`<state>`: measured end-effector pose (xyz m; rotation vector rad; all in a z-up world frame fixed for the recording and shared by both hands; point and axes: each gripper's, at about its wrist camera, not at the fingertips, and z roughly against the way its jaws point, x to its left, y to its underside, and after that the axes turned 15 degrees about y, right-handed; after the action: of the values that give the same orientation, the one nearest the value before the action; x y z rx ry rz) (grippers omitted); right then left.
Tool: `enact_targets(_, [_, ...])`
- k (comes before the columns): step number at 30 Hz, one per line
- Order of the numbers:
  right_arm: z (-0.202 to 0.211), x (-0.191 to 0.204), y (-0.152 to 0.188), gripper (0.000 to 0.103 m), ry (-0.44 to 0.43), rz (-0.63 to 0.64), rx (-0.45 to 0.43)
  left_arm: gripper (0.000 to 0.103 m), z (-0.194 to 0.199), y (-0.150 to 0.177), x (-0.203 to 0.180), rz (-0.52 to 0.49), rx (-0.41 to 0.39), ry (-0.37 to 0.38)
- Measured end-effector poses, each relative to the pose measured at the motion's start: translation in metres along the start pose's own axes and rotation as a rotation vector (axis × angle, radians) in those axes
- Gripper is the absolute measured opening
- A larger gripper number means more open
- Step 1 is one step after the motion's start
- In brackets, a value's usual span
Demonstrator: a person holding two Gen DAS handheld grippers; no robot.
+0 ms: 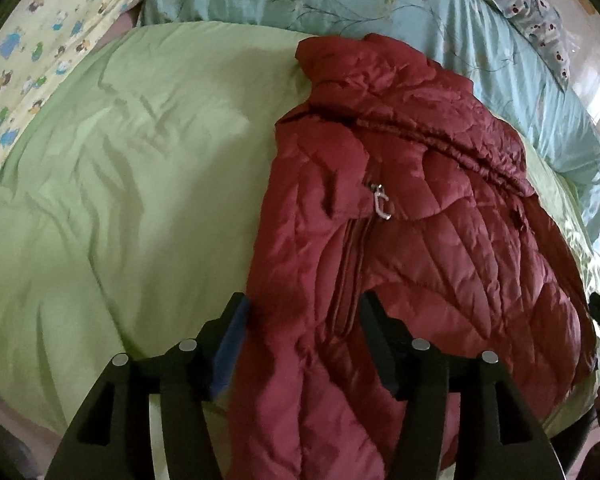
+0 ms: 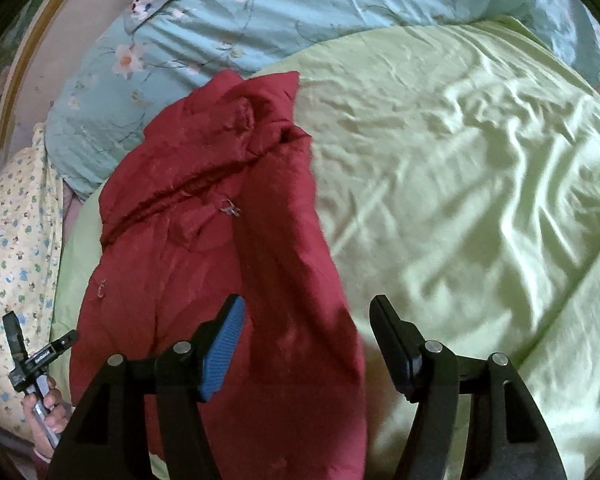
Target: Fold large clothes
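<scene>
Red quilted puffer jacket [image 1: 400, 208], folded lengthwise, zipper pull showing, lying on green bedspread [image 1: 120, 184]

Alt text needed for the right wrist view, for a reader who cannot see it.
A red quilted jacket, folded lengthwise, lies on a green quilt, with the open, empty right tool hovering over its near end. A blue floral quilt lies behind, and a hand holding the left tool shows at the lower left.
</scene>
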<state>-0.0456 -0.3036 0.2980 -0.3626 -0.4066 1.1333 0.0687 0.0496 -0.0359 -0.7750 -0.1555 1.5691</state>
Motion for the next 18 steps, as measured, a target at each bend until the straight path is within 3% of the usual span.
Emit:
enact_targets(10, [-0.008, -0.006, 0.023, 0.067, -0.012, 0.013, 0.064, 0.064, 0.017, 0.013, 0.018, 0.075, 0.033, 0.046])
enact_targets(18, [-0.009, 0.004, 0.039, 0.067, -0.053, 0.049, 0.089, 0.064, 0.052, 0.027, 0.011, 0.068, 0.069, 0.067])
